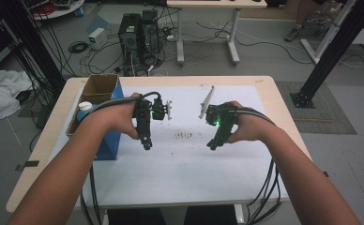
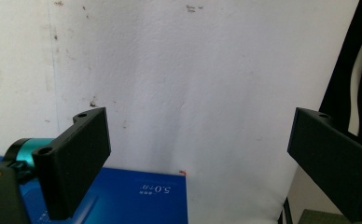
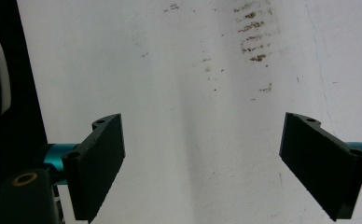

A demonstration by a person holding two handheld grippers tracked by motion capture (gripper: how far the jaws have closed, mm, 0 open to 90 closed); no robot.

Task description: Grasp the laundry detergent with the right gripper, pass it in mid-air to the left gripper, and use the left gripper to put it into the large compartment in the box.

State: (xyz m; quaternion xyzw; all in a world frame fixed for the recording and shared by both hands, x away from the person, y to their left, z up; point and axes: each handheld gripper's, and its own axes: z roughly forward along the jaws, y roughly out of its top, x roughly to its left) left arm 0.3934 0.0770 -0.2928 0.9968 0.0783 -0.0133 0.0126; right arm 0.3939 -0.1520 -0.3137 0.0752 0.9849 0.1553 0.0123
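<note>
Over the white sheet on the table, a person's hands hold both grippers side by side with their jaws pointing back toward the person. My left gripper hovers just right of a blue box. In the left gripper view the left gripper stands open with only bare sheet between its jaws, and the blue box lies at the bottom edge. My right gripper hovers right of centre. The right gripper is also open with nothing between its jaws.
The blue box's open cardboard top is at the table's left, with a white-capped bottle beside it. Brown specks mark the sheet between the grippers. Computer towers and a black frame post stand beyond the table.
</note>
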